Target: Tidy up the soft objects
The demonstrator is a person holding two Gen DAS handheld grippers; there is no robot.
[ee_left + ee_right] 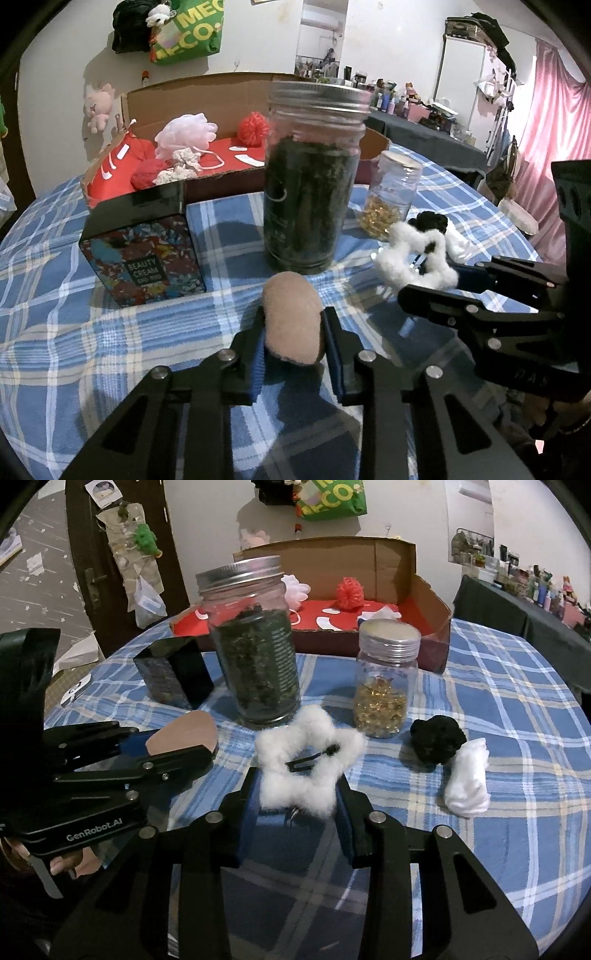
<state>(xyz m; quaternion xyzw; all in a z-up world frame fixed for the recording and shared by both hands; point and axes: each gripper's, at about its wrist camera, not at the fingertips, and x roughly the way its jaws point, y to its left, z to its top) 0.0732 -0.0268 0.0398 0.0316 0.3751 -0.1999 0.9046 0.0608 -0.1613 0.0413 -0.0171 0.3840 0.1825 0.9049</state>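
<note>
Evidently, two soft things are in hand at once. A tan puff (293, 325) is pinched between the blue pads of the left gripper (295, 332), which is closed on it just above the checked cloth (74, 332). A white fluffy star clip (308, 764) is held at its lower edge by the right gripper (295, 805), likewise closed on it, with its dark metal clasp showing through the middle.

Behind them a tall jar (255, 646) of dark leaves and a small jar (386, 686) of golden beads are stood, with a black tin (144, 251) to the left. A black pompom (437, 744) and a white roll (467, 782) are left lying on the cloth, touching one another.

Beyond the jars an open box (424, 602) with a red lining is seen, already holding a pink mesh puff (186, 133) and red yarn balls (253, 129); it is judged to be the goal.

Both loads should be lifted clear of the jar lids before being carried over, since the tall jar stands directly in the left gripper's path. Grips should be kept firm but not crushing, and release made low inside the box walls.
</note>
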